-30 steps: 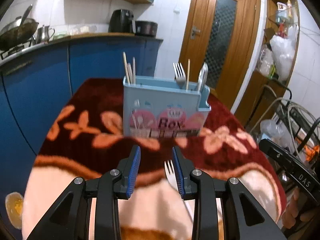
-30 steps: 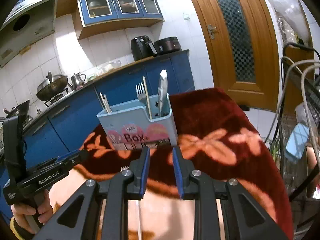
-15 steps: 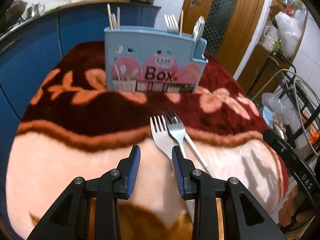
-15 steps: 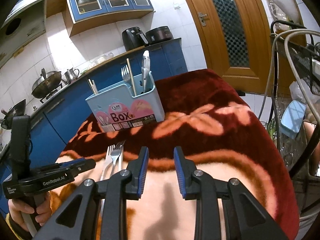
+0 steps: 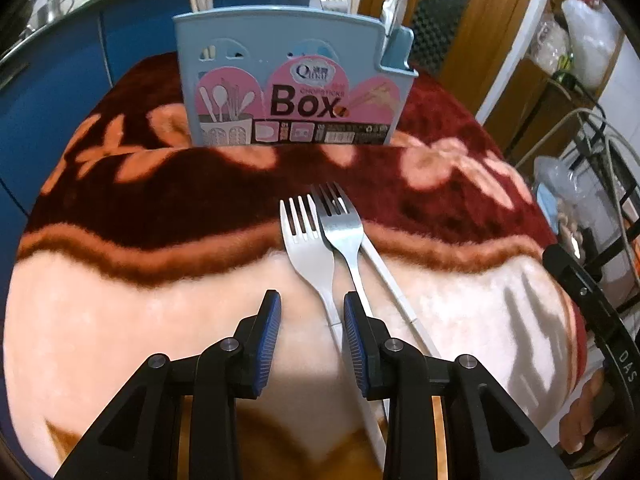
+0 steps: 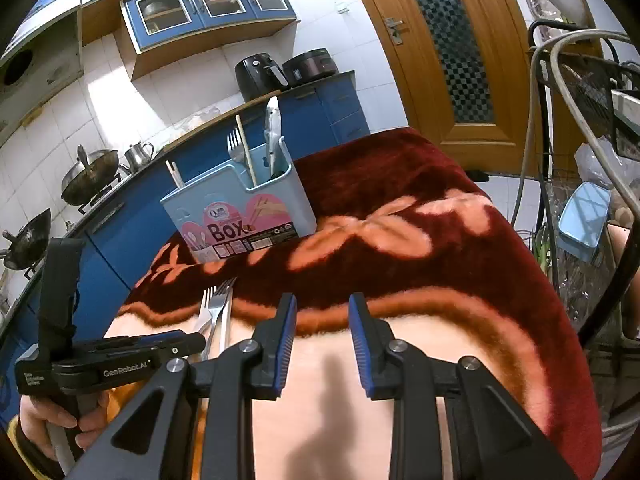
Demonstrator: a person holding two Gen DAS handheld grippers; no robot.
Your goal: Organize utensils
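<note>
A white plastic fork (image 5: 306, 248) and a steel fork (image 5: 342, 232) lie side by side on the blanket, with a white chopstick (image 5: 394, 292) just right of them. My left gripper (image 5: 312, 320) is open, low over the fork handles, the white fork's handle between its fingers. The blue utensil box (image 5: 296, 80) stands beyond, holding chopsticks, a fork and a knife. In the right wrist view the forks (image 6: 216, 308) lie left of my right gripper (image 6: 322, 340), which is open and empty above the blanket; the box (image 6: 240, 216) is farther back.
The red and pink floral blanket (image 5: 120, 320) covers the table. Blue kitchen cabinets (image 6: 120, 232) stand behind and left. A wooden door (image 6: 452, 60) is at the back right. A wire rack (image 6: 580, 160) with bags stands close to the table's right edge.
My left gripper has tipped down and moved forward over the forks, which now lie between and just ahead of its fingers. My right gripper has drawn back and tilted down slightly.
</note>
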